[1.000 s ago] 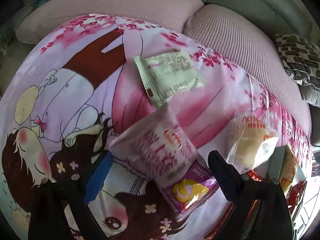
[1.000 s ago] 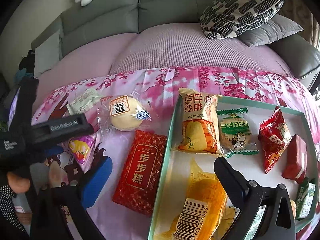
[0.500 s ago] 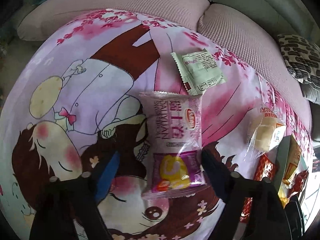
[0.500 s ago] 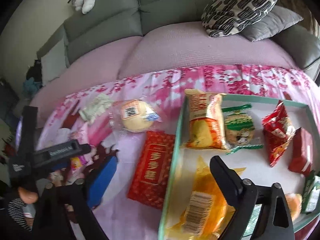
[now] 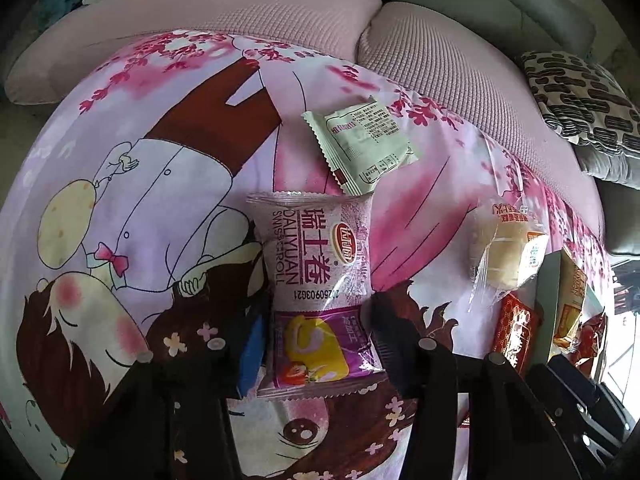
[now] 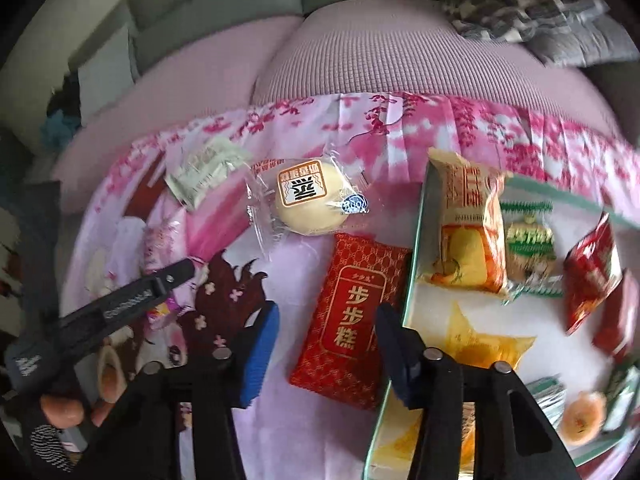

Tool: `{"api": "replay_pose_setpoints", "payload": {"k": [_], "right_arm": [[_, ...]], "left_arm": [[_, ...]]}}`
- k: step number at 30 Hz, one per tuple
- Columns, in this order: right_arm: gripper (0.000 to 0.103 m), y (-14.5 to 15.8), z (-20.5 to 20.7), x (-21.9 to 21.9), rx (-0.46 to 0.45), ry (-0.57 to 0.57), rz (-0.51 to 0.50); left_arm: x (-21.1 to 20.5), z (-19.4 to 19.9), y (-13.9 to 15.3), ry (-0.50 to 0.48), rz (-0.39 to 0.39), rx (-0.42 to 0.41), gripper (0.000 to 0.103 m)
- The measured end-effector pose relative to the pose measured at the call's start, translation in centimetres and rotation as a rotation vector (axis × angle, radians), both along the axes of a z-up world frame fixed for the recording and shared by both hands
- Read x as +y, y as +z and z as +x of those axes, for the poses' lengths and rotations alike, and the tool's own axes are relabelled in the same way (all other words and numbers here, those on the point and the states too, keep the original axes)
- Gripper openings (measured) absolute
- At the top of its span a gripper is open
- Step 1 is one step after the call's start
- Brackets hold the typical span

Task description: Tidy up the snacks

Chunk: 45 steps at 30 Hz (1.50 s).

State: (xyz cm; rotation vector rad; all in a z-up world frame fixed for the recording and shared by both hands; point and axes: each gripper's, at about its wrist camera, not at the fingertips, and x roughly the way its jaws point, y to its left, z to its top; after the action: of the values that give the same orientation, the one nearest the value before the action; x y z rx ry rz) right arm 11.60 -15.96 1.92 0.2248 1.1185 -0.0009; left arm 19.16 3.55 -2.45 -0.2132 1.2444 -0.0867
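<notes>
In the left wrist view my left gripper (image 5: 318,344) straddles the near end of a pink and purple Swiss roll packet (image 5: 318,280) lying flat on the cartoon cloth; the jaws are narrow, touching its sides. A pale green packet (image 5: 362,148) lies beyond it, a round bun in clear wrap (image 5: 508,256) to the right. In the right wrist view my right gripper (image 6: 326,344) is open around the near end of a red packet (image 6: 352,316). The bun (image 6: 312,204) lies beyond it. The green-rimmed tray (image 6: 414,256) on the right holds several snacks.
A pink sofa cushion (image 6: 380,56) and patterned pillow (image 5: 580,96) lie behind the cloth. The left gripper's body and the hand holding it (image 6: 100,320) show at the left of the right wrist view. The tray wall (image 5: 546,300) stands at the right edge of the left wrist view.
The Swiss roll packet has gone from lifted and tilted to lying flat; my left jaws have narrowed on it. My right gripper has moved left from over the tray to the red packet.
</notes>
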Motion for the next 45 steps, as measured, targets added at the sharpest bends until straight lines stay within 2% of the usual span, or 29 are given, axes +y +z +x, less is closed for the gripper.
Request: {"api": "replay_pose_setpoints", "payload": {"k": [6, 13, 23, 37, 42, 45], "right_arm": [[0.051, -0.9, 2.0, 1.7, 0.105, 0.033, -0.119], [0.051, -2.9, 3.5, 1.8, 0.225, -0.008, -0.224], [0.050, -3.9, 4.8, 1.1, 0.299, -0.051, -0.225], [0.054, -4.5, 5.2, 2.9, 0.289, -0.056, -0.181], [0.054, -4.5, 4.9, 2.5, 0.293, -0.072, -0.103], [0.054, -4.2, 4.8, 2.5, 0.286, -0.057, -0.099]], "left_arm": [[0.3, -0.2, 0.0, -0.009, -0.007, 0.000, 0.052], [0.7, -0.3, -0.1, -0.006, -0.033, 0.002, 0.052], [1.1, -0.3, -0.1, 0.003, -0.057, 0.004, 0.052], [1.3, -0.4, -0.1, 0.010, -0.070, 0.006, 0.052], [1.2, -0.4, -0.1, 0.012, -0.066, 0.005, 0.052], [1.2, -0.4, -0.1, 0.009, -0.065, 0.004, 0.052]]}}
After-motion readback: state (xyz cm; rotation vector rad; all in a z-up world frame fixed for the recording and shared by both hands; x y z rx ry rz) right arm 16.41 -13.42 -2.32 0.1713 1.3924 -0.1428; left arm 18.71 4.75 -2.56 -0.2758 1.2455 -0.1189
